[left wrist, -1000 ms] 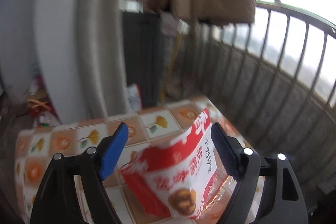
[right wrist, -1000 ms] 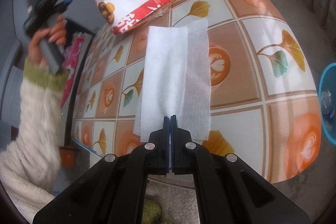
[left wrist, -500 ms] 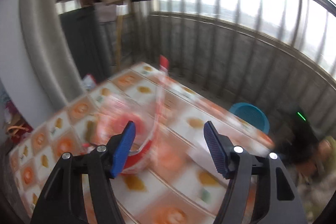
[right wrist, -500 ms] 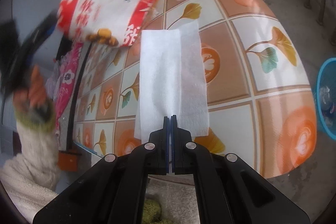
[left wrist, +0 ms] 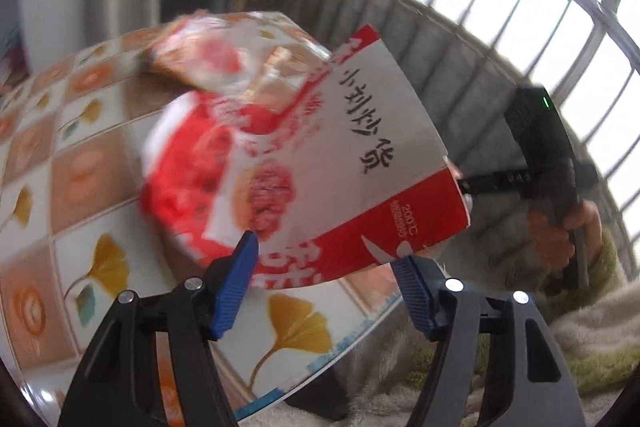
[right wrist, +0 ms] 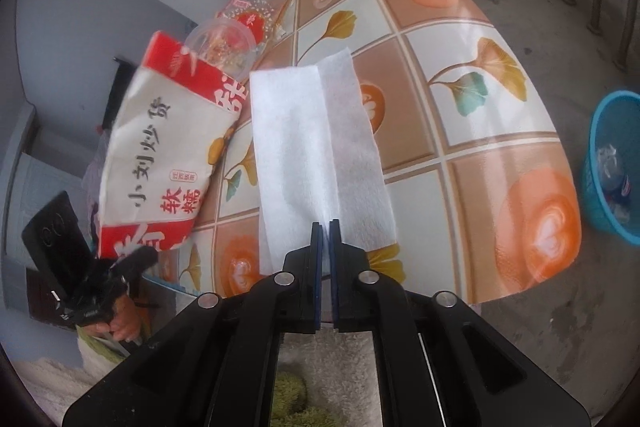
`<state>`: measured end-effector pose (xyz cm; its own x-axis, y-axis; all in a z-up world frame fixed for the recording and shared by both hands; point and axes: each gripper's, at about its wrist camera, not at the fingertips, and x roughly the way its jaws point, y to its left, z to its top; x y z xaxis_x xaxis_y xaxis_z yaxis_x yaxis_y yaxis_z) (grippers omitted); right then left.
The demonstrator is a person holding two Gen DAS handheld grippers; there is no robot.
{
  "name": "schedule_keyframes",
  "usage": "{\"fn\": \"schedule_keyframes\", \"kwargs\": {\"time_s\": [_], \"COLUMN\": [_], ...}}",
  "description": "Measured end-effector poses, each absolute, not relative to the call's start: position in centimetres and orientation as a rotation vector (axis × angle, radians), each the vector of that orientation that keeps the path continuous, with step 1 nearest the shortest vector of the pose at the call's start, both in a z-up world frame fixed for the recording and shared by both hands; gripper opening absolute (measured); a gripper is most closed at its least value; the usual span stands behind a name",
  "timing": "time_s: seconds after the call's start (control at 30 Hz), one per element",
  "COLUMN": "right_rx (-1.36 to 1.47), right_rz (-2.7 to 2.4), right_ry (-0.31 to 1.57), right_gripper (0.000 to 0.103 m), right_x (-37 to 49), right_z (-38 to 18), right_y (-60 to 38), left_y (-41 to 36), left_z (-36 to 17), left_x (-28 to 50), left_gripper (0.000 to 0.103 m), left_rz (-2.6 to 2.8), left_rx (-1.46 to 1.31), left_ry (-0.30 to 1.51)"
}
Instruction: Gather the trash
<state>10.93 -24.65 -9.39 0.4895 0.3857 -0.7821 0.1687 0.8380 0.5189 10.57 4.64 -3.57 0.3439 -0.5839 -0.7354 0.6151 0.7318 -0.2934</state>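
Evidently two pieces of trash were in hand at once. The left gripper [left wrist: 324,263] had just been closing its fingers, and they were clamped on the lower edge of the red-and-white snack bag [left wrist: 360,147], which was raised above the near-left edge of the counter [right wrist: 500,131]. The right gripper [right wrist: 325,227] had just been parting its fingers. A narrow gap showed between them, so they were released, with the near edge of the white tissue [right wrist: 312,147] lying flat on the counter at their tips.

The bag looked light and crinkly, so a hold on its edge would probably need to stay firm and steady on the way to the blue bin [right wrist: 616,163] on the floor past the counter's right side. The tissue seemed thin; pinching its very edge squarely before lifting would likely keep it from slipping out.
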Motion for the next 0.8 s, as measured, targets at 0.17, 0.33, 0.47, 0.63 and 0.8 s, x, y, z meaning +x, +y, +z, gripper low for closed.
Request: {"fn": "schedule_keyframes", "kwargs": {"time_s": [0.17,0.33,0.47,0.63,0.8], "right_rx": [0.598,0.610,0.612,0.614,0.615], "right_rz": [0.119,0.115,0.118,0.119,0.118], "right_ry": [1.056,1.056,1.061,1.060,1.058], "right_gripper": [0.010,0.011,0.011,0.011,0.011], "right_x": [10.6,10.1,10.1,10.4,10.2], "right_z": [-9.1,-9.3,-9.4,-9.4,-9.5], "right_y": [-25.2,-25.5,-25.3,-25.1,-25.0], "left_y": [8.1,11.7,14.3,15.5,19.2], "left_z": [-3.6,-4.0,-2.3,-0.4,-1.2], "left_x": [12.0,12.4,11.4,11.1,12.5], "left_gripper": [0.065,0.065,0.065,0.065,0.065], "left_rz": [-0.623,-0.562,-0.602,-0.601,-0.484], "left_rx": [-0.142,-0.324,-0.440,-0.482,-0.623], "left_ry": [0.915,0.912,0.812,0.698,0.689]}}
